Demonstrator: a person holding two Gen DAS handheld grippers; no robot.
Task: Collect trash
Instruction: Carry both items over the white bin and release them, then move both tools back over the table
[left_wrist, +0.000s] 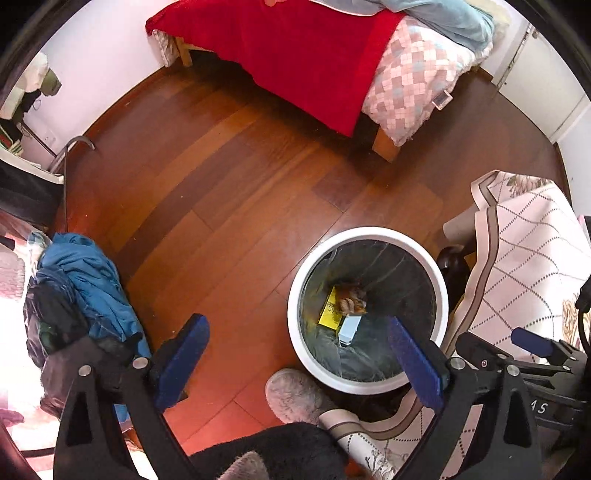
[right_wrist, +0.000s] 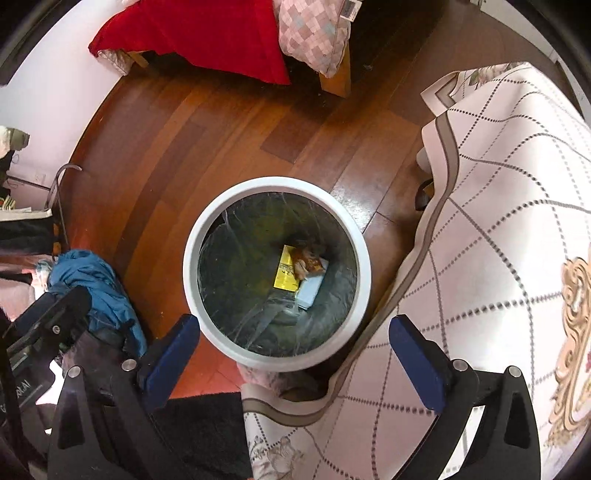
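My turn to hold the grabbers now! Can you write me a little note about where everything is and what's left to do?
Left gripper: open, nothing in it, to the left of the bin.
Right gripper: open, empty, right above the bin.
White bin: stands on the wooden floor beside the patterned cloth.
Done: a yellow packet, a brown wrapper and a pale box lie at the bottom.
Left: no other loose trash shows on the floor here; look around elsewhere for more.
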